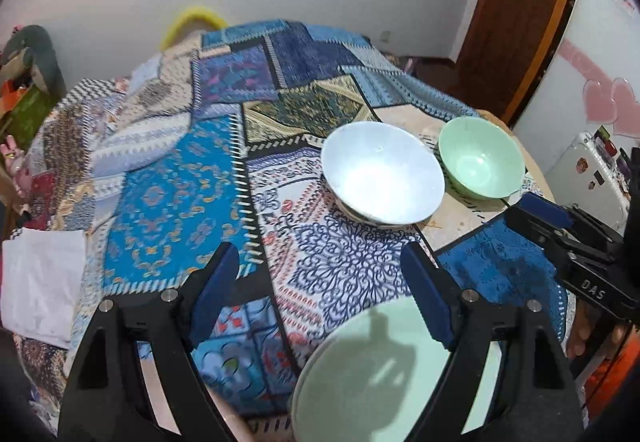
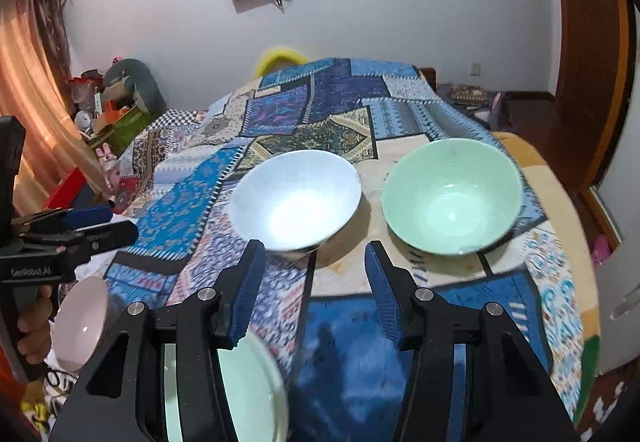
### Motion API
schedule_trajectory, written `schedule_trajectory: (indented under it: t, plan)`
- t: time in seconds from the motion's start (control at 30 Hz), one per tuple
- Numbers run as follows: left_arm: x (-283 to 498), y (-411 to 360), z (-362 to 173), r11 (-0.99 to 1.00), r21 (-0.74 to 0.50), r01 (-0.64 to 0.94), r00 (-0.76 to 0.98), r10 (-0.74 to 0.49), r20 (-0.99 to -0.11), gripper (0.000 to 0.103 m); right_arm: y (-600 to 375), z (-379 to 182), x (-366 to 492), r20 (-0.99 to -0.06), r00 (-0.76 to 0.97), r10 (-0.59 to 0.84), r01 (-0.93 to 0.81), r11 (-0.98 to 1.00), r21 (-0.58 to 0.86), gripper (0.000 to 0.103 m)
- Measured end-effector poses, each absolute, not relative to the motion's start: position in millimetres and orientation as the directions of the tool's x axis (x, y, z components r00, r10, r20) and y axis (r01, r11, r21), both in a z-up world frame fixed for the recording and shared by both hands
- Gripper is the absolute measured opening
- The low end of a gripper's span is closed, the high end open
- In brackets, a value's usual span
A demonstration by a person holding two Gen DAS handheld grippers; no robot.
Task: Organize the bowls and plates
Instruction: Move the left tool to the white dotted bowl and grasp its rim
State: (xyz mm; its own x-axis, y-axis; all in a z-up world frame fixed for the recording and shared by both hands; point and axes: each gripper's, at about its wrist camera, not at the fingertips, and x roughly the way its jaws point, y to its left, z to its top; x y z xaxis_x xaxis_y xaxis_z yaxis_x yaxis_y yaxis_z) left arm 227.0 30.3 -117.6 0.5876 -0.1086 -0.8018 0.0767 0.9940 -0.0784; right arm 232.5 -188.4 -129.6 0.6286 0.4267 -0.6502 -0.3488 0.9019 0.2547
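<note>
**Two bowls wait on the quilt, both grippers empty**

From where I stand, both tools hang over the patchwork quilt (image 2: 332, 110) with nothing in them. The left gripper (image 1: 320, 274) has its jaws spread wide, only quilt showing between the blue pads. The right gripper (image 2: 316, 274) stands about half open, also gripping nothing. My guess is that both are between pick-ups, held above the spread so they can drop onto whichever piece goes next.

The dishes sit toward the near end of the quilt. Seen from the right gripper, a pale blue bowl (image 2: 296, 198) lies at about twelve o'clock, just past the fingertips, and a green bowl (image 2: 452, 198) at about one o'clock; the two are near each other but not touching. Both stand upright and look empty, with only glare in their hollows. The blue bowl seems to rest on something striped beneath it, though I cannot tell what.

A green plate (image 2: 240, 394) lies close under the right gripper at about seven o'clock, bare. A small pinkish-white bowl (image 2: 82, 322) sits at nine o'clock, below the left tool, and also looks empty.

Stacking like with like seems the likely aim.
</note>
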Motion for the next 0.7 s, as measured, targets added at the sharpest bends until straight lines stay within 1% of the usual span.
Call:
schedule_trajectory:
  t: [0.03, 0.07, 0.1, 0.13, 0.2, 0.27, 0.3, 0.33, 0.4, 0.47, 0.5, 0.6, 0.7]
  plan:
    - [233, 28, -122, 0.994, -0.076, 0.082, 0.585, -0.110, -0.804, 0.083, -188, -132, 238, -0.652, 0.626, 0.428, -0.348, 0.901, 0.258, 0.048]
    - [240, 26, -126, 0.994, -0.065, 0.084, 0.582, -0.102, -0.807, 0.083, -188, -135, 244, -0.655, 0.624, 0.426, -0.343, 0.902, 0.260, 0.045]
    - [246, 24, -130, 0.995, -0.055, 0.089, 0.579, -0.096, -0.809, 0.083, -187, -138, 250, -0.661, 0.618, 0.426, -0.340, 0.903, 0.264, 0.039]
    - [252, 23, -134, 0.995, -0.052, 0.090, 0.578, -0.095, -0.810, 0.080, -186, -142, 257, -0.668, 0.606, 0.432, -0.338, 0.900, 0.276, 0.036]
    - [261, 21, -140, 0.995, -0.048, 0.092, 0.569, -0.092, -0.817, 0.070, -186, -149, 272, -0.684, 0.579, 0.443, -0.330, 0.895, 0.300, 0.027]
    - [273, 20, -148, 0.994, -0.042, 0.102, 0.553, -0.091, -0.828, 0.060, -185, -156, 282, -0.695, 0.567, 0.441, -0.325, 0.896, 0.304, 0.021]
    - [278, 19, -150, 0.993, -0.044, 0.105, 0.552, -0.095, -0.828, 0.057, -184, -158, 285, -0.701, 0.568, 0.431, -0.321, 0.900, 0.294, 0.019]
    - [283, 19, -152, 0.993, -0.048, 0.107, 0.553, -0.099, -0.827, 0.050, -182, -161, 288, -0.705, 0.569, 0.422, -0.317, 0.904, 0.286, 0.019]
    - [292, 19, -157, 0.992, -0.054, 0.113, 0.547, -0.107, -0.830, 0.046, -182, -164, 295, -0.707, 0.564, 0.427, -0.310, 0.903, 0.299, 0.019]
    - [303, 20, -161, 0.990, -0.080, 0.117, 0.536, -0.131, -0.834, 0.039, -180, -167, 301, -0.710, 0.566, 0.420, -0.305, 0.906, 0.293, 0.019]
    - [308, 21, -163, 0.989, -0.091, 0.119, 0.529, -0.141, -0.837, 0.038, -179, -168, 302, -0.715, 0.566, 0.411, -0.301, 0.910, 0.285, 0.019]
    - [322, 20, -171, 0.986, -0.116, 0.118, 0.504, -0.160, -0.849, 0.030, -176, -173, 310, -0.727, 0.549, 0.413, -0.305, 0.909, 0.286, 0.019]
    - [331, 14, -178, 0.983, -0.106, 0.151, 0.483, -0.167, -0.860, 0.029, -176, -174, 315, -0.731, 0.550, 0.405, -0.299, 0.912, 0.280, 0.019]
